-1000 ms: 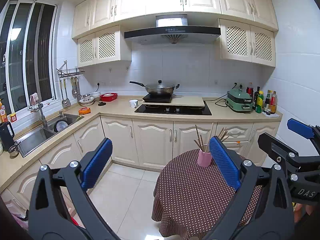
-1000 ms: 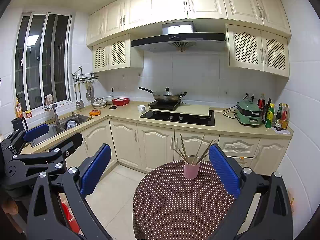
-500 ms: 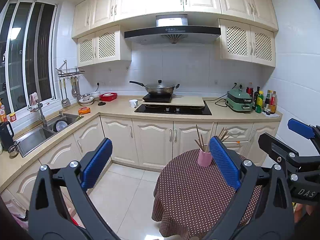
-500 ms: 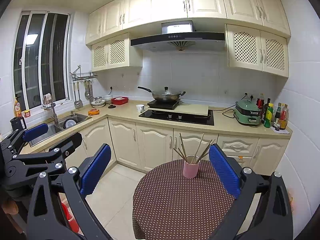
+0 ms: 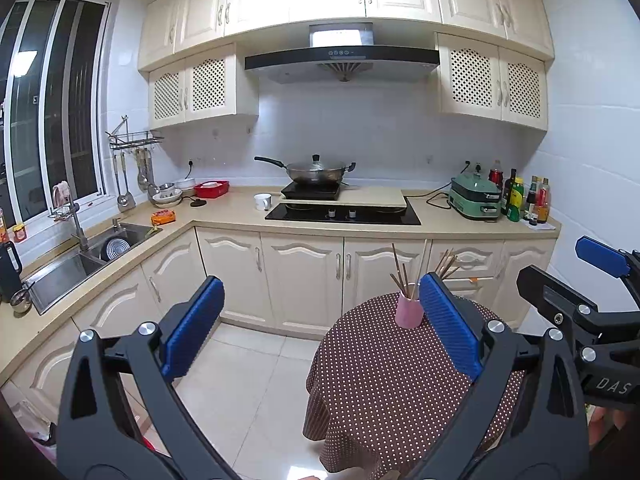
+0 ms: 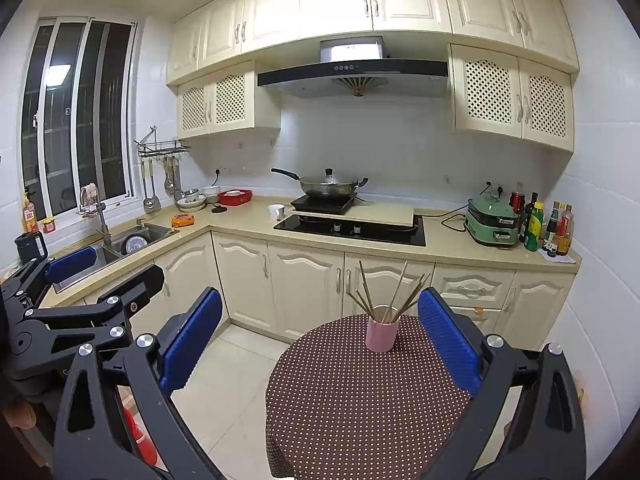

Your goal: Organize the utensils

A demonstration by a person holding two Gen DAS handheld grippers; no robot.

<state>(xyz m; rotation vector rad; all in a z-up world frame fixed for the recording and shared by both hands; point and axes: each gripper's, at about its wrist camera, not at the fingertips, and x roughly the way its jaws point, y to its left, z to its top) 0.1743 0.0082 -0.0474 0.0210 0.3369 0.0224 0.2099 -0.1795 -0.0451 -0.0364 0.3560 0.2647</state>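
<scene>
Left claw (image 5: 320,320): jaws apart, empty, raised for approach.
Right claw (image 6: 320,336): jaws apart, empty.
Chopsticks (image 6: 384,292): upright in pink cup (image 6: 382,334), ahead of both claws on desk (image 6: 360,400), likely kept together there.

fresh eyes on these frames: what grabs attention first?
The pink cup of splayed chopsticks, alone on the round brown polka-dot table in front of the cabinets. Then both open grippers framing it: right gripper, left gripper. Farther back, the lidded wok sits on the counter under the range hood.
</scene>
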